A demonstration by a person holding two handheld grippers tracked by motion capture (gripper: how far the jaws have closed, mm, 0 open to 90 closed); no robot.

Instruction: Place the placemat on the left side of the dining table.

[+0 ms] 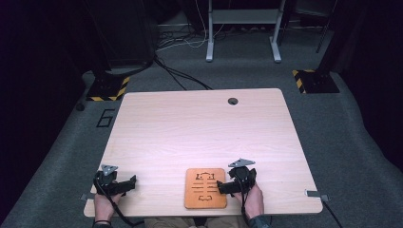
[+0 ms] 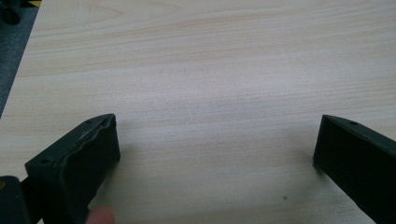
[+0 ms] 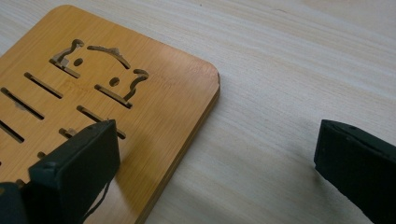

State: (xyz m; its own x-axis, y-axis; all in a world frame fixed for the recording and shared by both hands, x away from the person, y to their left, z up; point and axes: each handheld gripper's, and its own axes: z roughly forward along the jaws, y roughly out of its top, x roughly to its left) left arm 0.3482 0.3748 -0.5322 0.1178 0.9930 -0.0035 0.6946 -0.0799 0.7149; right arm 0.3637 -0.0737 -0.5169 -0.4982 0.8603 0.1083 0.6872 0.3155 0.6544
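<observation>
At the near edge of the table (image 1: 199,123) a person's two hands come in from below, the left hand (image 1: 105,204) and the right hand (image 1: 252,199), each holding a gripper; the left gripper (image 1: 133,180) lies near the near-left corner with its jaws aimed toward the board, and the right gripper (image 1: 220,186) sits at the board's right edge, jaws pointing left over it. Between them, closer to the right one, lies a flat orange wooden board (image 1: 205,188) with rounded corners, close to the near edge; its long axis runs from the near edge toward the far side, and the cut-out figure's head end points away from the person.

The high view gives the layout but not the jaw gaps; the left gripper view shows its jaws spread wide apart, released, with bare pale table (image 2: 210,70) between them and a fingertip (image 2: 100,216) at the bottom edge; the right gripper view shows its jaws likewise wide apart and holding nothing, one jaw over the wooden board (image 3: 154,98) and the other over bare table beside it; it also shows the board's slots and eared outline plainly. The high view alone takes in the grey carpet (image 1: 351,142), a round hole (image 1: 232,101) near the table's far edge, and a white stand (image 1: 242,28) beyond.
</observation>
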